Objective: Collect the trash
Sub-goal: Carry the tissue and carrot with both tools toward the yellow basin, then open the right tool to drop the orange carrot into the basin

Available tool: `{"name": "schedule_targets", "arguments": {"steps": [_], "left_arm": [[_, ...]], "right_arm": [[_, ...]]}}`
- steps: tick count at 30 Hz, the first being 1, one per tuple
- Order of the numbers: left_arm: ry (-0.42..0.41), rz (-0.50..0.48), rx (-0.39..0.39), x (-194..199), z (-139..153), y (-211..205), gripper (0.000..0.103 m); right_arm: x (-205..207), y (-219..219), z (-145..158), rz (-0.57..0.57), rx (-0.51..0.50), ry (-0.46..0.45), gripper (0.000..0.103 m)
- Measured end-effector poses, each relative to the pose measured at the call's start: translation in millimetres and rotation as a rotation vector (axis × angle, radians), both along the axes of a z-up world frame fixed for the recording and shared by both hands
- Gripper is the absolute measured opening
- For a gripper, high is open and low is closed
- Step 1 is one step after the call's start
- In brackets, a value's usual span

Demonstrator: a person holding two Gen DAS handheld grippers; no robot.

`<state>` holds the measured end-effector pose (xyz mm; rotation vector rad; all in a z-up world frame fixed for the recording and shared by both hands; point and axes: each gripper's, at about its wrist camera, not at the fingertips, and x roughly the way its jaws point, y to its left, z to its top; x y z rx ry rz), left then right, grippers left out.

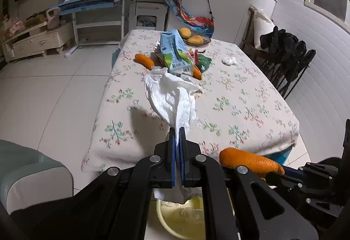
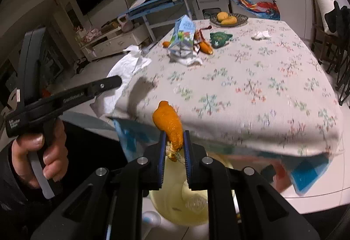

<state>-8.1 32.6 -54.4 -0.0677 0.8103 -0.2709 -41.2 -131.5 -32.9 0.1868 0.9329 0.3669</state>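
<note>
My left gripper [image 1: 177, 131] is shut on a crumpled white tissue [image 1: 172, 95], held in the air over the near edge of the floral-clothed table [image 1: 240, 108]. My right gripper [image 2: 174, 138] is shut on a piece of orange peel [image 2: 169, 122], also just off the table's near edge. A pale yellow bin [image 2: 188, 202] sits on the floor below both grippers. In the right wrist view a hand [image 2: 39, 156] holds the left gripper [image 2: 117, 82] with the tissue [image 2: 126, 69] hanging from it. The peel [image 1: 249, 161] also shows in the left wrist view.
On the table's far half lie a blue milk carton [image 1: 175, 51], orange peels [image 1: 144, 60], a green wrapper [image 1: 204, 60], a small tissue wad [image 1: 229, 61] and a plate of yellow fruit [image 1: 196, 39]. A folding chair [image 1: 286, 60] stands on the right, a grey seat [image 1: 28, 174] on the left.
</note>
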Motion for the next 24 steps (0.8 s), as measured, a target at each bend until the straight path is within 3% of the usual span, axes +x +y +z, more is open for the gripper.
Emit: {"name": "schedule_targets", "arguments": {"steps": [13, 16, 18, 24], "left_arm": [[0.025, -0.102, 0.009, -41, -9, -17, 0.004], [0.047, -0.127, 0.008, -47, -14, -23, 0.004], [0.068, -0.14, 0.005, -50, -18, -25, 0.004], [0.107, -0.173, 0.016, -57, -28, -33, 0.004]], "right_arm": [[-31, 20, -33, 0.074, -0.139, 0.151, 0.016], [-30, 17, -39, 0.056, -0.155, 0.166, 0.019], [-31, 13, -38, 0.039, -0.146, 0.164, 0.031], [-30, 5, -33, -0.007, -0.131, 0.144, 0.034]]}}
